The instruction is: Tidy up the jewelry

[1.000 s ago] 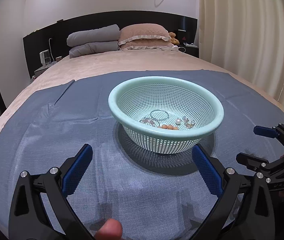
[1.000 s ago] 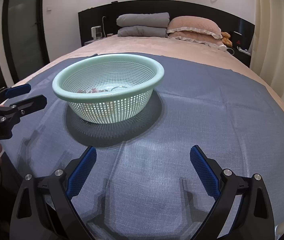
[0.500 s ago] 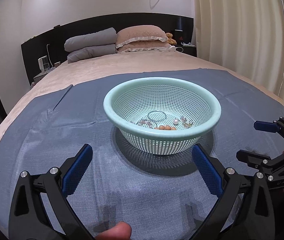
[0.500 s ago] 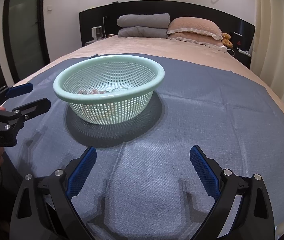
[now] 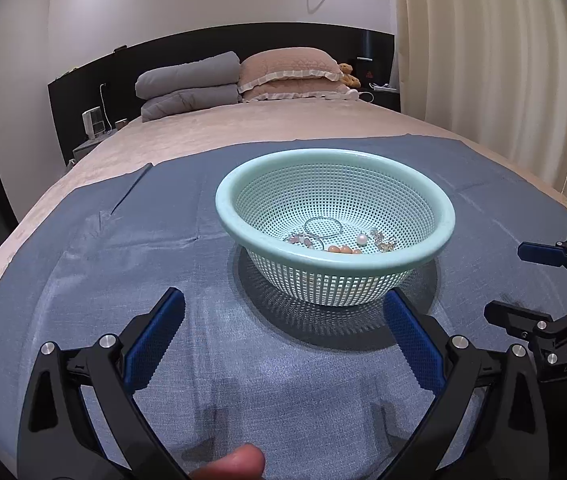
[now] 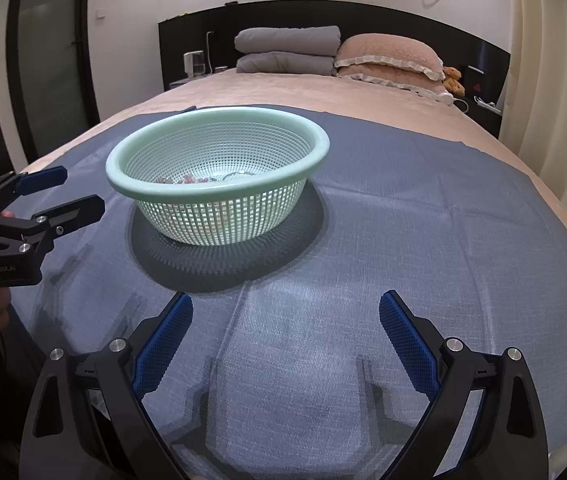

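Basket: a mint-green perforated plastic basket (image 5: 335, 216) stands upright on a blue-grey cloth (image 5: 123, 272) spread over the near end of the bed (image 5: 243, 128).
Jewelry: the jewelry (image 5: 339, 238) lies loose on the basket floor: a thin metal hoop (image 5: 322, 227), a pearl-like bead (image 5: 361, 239), some orange beads (image 5: 341, 249), and pale chain pieces too small to sort out.
Left gripper: the left gripper (image 5: 283, 340) hangs just near of the basket, jaws spread wide, holding nothing.
Right gripper: the right gripper (image 6: 285, 340) hovers over bare cloth, near and right of the basket, jaws wide apart and empty.
Handling: probably very light, small, hard and slippery; chains limp and apt to tangle or snag the mesh. Pinch the hoop across its wire and beads singly, reaching down over the rim.
Change since earlier frame: in the left view the basket now sits further right and slightly higher; the left gripper has shifted a little, while the right view is almost unchanged.
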